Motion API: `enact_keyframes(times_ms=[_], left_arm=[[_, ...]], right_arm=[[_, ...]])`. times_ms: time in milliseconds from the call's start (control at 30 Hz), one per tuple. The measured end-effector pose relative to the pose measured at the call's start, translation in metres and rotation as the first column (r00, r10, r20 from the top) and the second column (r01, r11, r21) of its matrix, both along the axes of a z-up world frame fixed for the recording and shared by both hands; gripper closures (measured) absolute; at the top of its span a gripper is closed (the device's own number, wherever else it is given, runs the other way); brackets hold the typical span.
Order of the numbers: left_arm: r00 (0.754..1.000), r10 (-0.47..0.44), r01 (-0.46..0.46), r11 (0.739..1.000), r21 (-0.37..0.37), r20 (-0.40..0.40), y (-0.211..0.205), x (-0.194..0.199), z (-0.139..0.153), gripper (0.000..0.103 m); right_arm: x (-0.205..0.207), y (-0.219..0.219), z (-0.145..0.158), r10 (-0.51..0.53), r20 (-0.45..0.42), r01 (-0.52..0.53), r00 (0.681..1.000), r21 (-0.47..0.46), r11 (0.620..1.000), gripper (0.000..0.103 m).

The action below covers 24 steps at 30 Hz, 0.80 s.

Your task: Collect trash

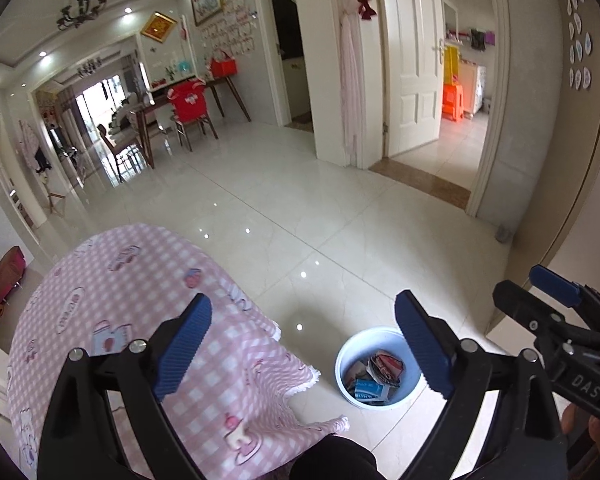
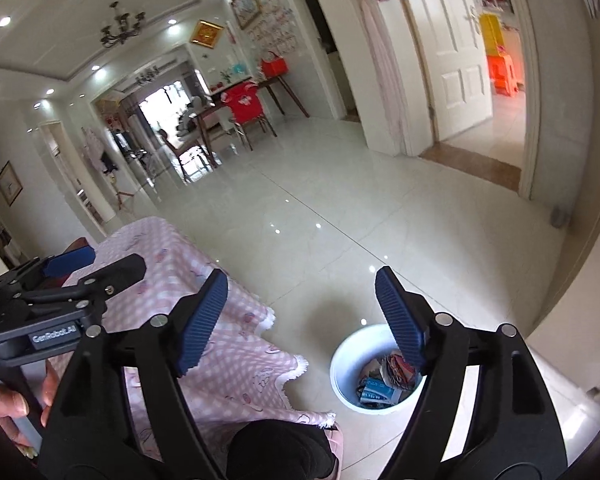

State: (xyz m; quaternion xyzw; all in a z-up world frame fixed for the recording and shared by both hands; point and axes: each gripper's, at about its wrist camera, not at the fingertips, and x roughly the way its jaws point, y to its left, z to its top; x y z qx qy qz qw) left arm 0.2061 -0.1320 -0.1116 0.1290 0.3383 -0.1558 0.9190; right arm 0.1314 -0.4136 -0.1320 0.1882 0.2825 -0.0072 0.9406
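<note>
- black frames and blue ribbed pads are seen closest to the lens in both views; the left gripper (image 1: pixel 304 344) is held with its jaws spread wide and nothing between them.
- the right gripper (image 2: pixel 302 316) is likewise spread wide, with nothing gripped; in the left wrist view it shows again at the right edge (image 1: pixel 556 292), where its opening cannot be judged.
- a dark-clothed knee (image 2: pixel 276 448) is seen at the bottom edge of both views, touching the hanging corner of the cloth.
- a pink checked tablecloth (image 1: pixel 140 280) with cartoon prints is draped over a table to the left, its fringed corner hanging down toward the floor.
- a white round bin (image 1: pixel 346 360) is set on the floor just beside that hanging corner, below the right-hand pad of each gripper.
- the trash (image 1: pixel 380 376) is found inside the bin: a crumpled red wrapper and blue printed packets, also seen in the right wrist view (image 2: pixel 384 380).
- glossy pale floor tiles (image 1: pixel 300 208) stretch away beyond the bin.
- a dining table with a red-covered chair (image 1: pixel 188 104) stands far back on the left, and a white door (image 1: pixel 412 60) stands open on the right.
</note>
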Motion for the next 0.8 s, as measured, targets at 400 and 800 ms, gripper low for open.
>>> enact_keyframes(times_ms=[400,800], left_arm=[[0.975,0.117,-0.104,0.992,-0.077,0.189,0.052,-0.088,0.07,0.01],[0.943,0.146,-0.113,0.986,-0.124,0.299,0.073,-0.152,0.107,0.009]], right_arm=[[-0.076,0.052,0.086,0.105,0.191,-0.082,0.976,-0.125,0.989,0.019],[-0.136,0.073,0.121,0.139,0.301,-0.085,0.944,-0.185,0.979,0.017]])
